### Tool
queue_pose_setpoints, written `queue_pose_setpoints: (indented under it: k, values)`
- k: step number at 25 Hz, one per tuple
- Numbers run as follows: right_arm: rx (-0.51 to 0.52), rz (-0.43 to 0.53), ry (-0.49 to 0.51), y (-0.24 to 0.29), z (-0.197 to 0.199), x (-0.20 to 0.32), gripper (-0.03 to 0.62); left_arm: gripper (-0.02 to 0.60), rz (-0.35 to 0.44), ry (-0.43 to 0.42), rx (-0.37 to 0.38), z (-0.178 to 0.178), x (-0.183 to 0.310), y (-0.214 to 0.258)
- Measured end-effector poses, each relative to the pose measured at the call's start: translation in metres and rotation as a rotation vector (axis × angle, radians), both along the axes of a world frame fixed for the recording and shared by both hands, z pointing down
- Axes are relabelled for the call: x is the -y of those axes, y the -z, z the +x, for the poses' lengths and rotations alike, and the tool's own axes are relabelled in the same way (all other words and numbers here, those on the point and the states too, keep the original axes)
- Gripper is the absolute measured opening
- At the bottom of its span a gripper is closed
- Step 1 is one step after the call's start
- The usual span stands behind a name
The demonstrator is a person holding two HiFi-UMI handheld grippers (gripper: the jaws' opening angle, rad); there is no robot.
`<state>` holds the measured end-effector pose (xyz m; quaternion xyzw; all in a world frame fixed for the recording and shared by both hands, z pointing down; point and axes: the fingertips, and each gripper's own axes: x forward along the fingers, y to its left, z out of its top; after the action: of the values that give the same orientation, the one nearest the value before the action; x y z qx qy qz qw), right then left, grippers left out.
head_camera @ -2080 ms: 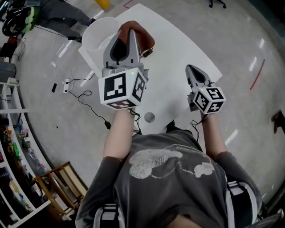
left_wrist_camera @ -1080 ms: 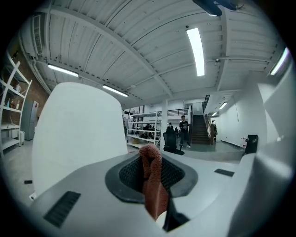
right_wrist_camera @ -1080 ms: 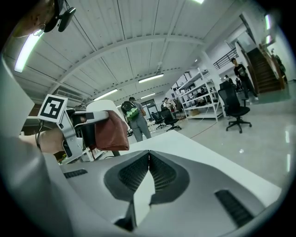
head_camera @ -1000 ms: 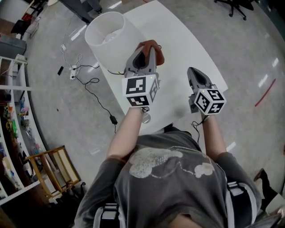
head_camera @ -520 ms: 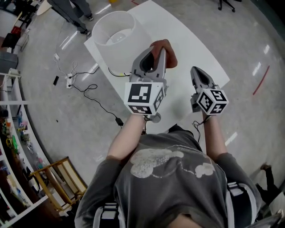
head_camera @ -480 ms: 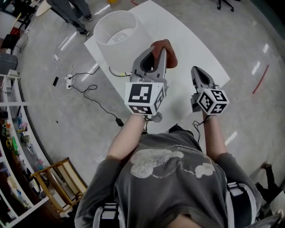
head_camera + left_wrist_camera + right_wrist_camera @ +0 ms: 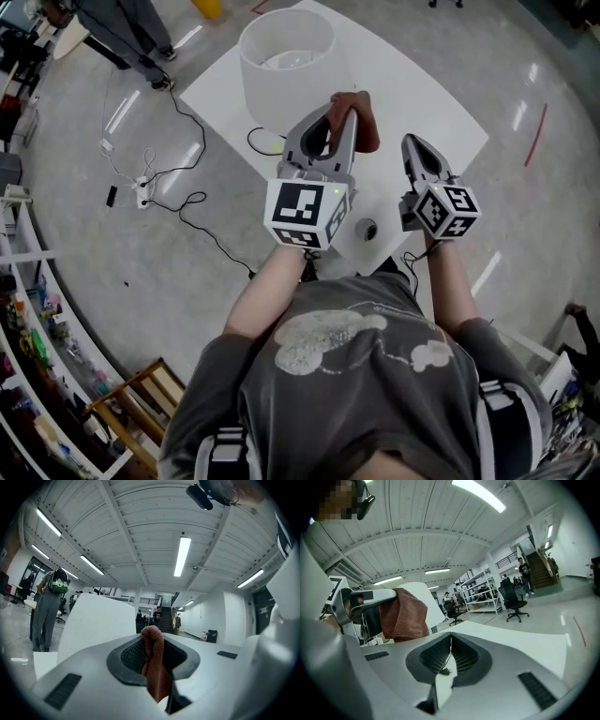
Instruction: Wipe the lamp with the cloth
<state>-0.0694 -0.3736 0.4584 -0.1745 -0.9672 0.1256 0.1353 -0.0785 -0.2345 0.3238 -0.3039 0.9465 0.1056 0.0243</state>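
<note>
The lamp's white drum shade [image 7: 286, 61] stands at the far left of the white table [image 7: 412, 84]. My left gripper [image 7: 341, 105] is shut on a reddish-brown cloth [image 7: 363, 120], which hangs just near-right of the shade, apart from it. In the left gripper view the cloth [image 7: 154, 667] is pinched between the jaws of the left gripper [image 7: 152, 641], with the shade [image 7: 96, 620] ahead on the left. My right gripper [image 7: 412, 142] is shut and holds nothing. Its own view shows the right gripper [image 7: 451, 635], the hanging cloth [image 7: 405, 613] and the shade [image 7: 429, 597] behind.
The lamp's black cord [image 7: 261, 142] loops on the table by the shade. A round cable hole [image 7: 366, 228] sits near the table's front edge. A power strip with cables [image 7: 141, 183] lies on the floor left. A person [image 7: 122, 28] stands far left; an office chair [image 7: 513, 599] is far right.
My left gripper with the cloth has come away from the shade, toward the right and nearer me. The right gripper has barely moved.
</note>
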Motion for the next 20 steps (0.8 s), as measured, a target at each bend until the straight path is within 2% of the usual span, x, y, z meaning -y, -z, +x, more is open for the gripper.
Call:
queue_pose_setpoints:
  k: [5, 12, 20]
  values:
    - [0.037, -0.061, -0.105, -0.004, 0.031, -0.032, 0.005, 0.071, -0.008, -0.086, -0.012, 0.019, -0.035, -0.02]
    - [0.038, -0.033, -0.24, -0.002, 0.091, -0.044, 0.005, 0.071, 0.017, -0.158, -0.041, 0.042, -0.07, -0.032]
    - [0.088, 0.009, -0.268, 0.025, 0.148, -0.027, 0.005, 0.071, 0.032, -0.165, -0.039, 0.087, -0.072, -0.031]
